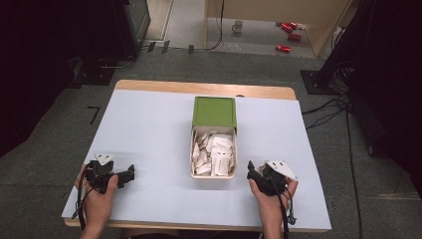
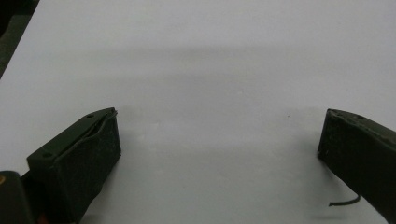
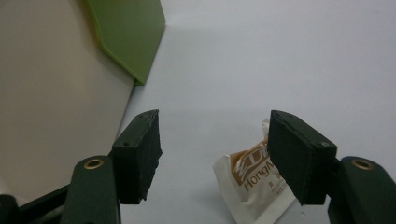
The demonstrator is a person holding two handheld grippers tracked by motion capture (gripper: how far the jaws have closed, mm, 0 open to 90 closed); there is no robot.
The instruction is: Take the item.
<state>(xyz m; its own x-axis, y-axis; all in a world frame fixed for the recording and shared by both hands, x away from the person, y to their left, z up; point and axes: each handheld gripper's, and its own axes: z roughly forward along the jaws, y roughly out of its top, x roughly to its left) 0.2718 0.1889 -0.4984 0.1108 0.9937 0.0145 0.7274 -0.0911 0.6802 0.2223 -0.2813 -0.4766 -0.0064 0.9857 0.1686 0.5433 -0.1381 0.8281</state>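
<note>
Small white paper sachet with brown lettering (image 3: 254,184) lying flat on the pale blue table (image 3: 280,60), between the two black jaws of the right gripper (image 3: 215,156) but nearer the right-hand one — not pinched by either pad. Jaws released, standing apart with bare table showing between them. Just to the left in the right gripper view, the cream side wall of the rectangular box (image 3: 51,102), with the corner of its green lid (image 3: 130,32) beyond.

From the high view: right gripper (image 1: 255,172) held low at the near right of the table (image 1: 149,129), just beside the near right corner of the cream box (image 1: 214,175) — box at the table's middle, packed with more white sachets (image 1: 215,152), green lid (image 1: 214,112) slid toward the far end. Left gripper (image 1: 130,174) at the near left, well apart from the box, held in a hand (image 1: 99,191).

Left gripper (image 2: 219,135) also released, jaws spread wide over bare table, nothing between them.
</note>
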